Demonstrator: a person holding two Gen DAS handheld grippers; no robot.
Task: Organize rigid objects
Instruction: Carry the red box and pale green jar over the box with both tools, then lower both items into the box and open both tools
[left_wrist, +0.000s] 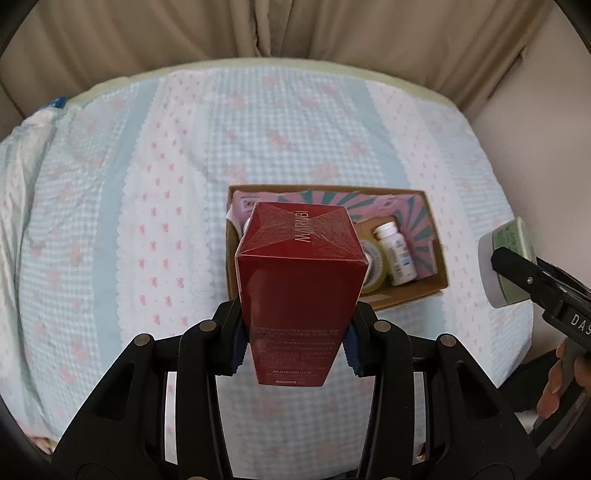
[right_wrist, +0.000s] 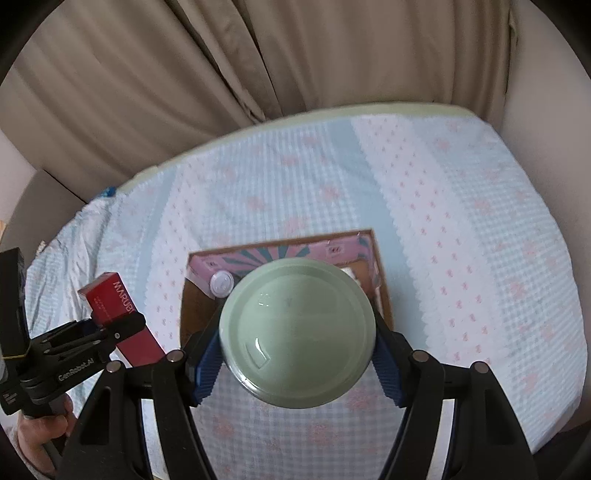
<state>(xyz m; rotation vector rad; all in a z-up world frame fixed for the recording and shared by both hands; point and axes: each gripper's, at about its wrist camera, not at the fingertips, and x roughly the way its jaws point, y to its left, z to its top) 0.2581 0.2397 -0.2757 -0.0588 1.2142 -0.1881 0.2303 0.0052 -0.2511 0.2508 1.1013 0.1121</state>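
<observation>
My left gripper (left_wrist: 295, 343) is shut on a tall red MARUBI box (left_wrist: 299, 280), held above the bed in front of a cardboard box (left_wrist: 406, 295). The cardboard box holds a white pill bottle (left_wrist: 397, 254), a tape roll (left_wrist: 375, 269) and a pink patterned pack (left_wrist: 410, 210). My right gripper (right_wrist: 297, 358) is shut on a round pale-green jar (right_wrist: 297, 332), held over the same cardboard box (right_wrist: 192, 306). The jar shows at the right edge of the left wrist view (left_wrist: 506, 262); the red box shows at the left of the right wrist view (right_wrist: 118, 317).
The cardboard box sits on a bed with a blue-and-white gingham cover with pink bows (left_wrist: 147, 184). Beige curtains (right_wrist: 258, 55) hang behind the bed. A crumpled white cloth (left_wrist: 22, 155) lies at the bed's left edge.
</observation>
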